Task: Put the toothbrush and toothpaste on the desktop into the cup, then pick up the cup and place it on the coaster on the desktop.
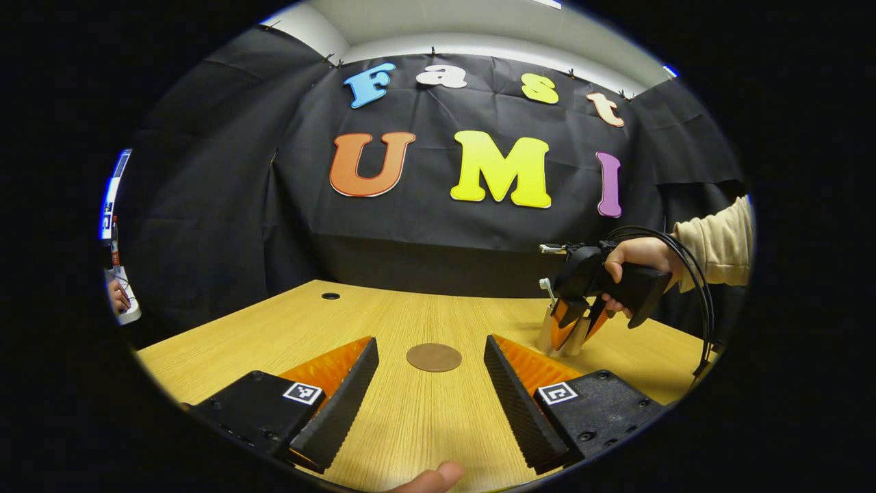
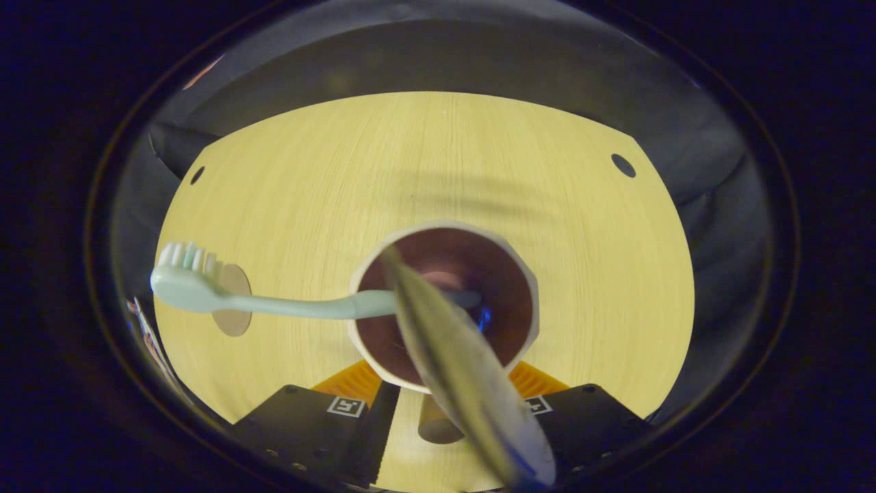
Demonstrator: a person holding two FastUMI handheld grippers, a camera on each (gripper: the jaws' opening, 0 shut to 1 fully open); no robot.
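Observation:
A beige cup (image 2: 445, 229) stands on the wooden table, seen from straight above in the right gripper view. A pale green toothbrush (image 2: 274, 305) leans in it with its head out to the left. The toothpaste tube (image 2: 452, 356) rests in it too, slanting up toward the camera. My right gripper (image 2: 448, 404) straddles the cup, both fingers against its sides. The left gripper view shows that gripper (image 1: 578, 329) in a hand at the right, down over the cup (image 1: 547, 335). My left gripper (image 1: 431, 373) is open above the table, and the round brown coaster (image 1: 433, 357) lies just beyond its fingertips.
The coaster (image 2: 233, 311) lies left of the cup, partly behind the brush head. The table (image 1: 410, 315) has small cable holes (image 1: 330, 296) near its far corners. Black cables (image 1: 698, 294) loop from the right hand. A thumb (image 1: 431, 479) shows at the near edge.

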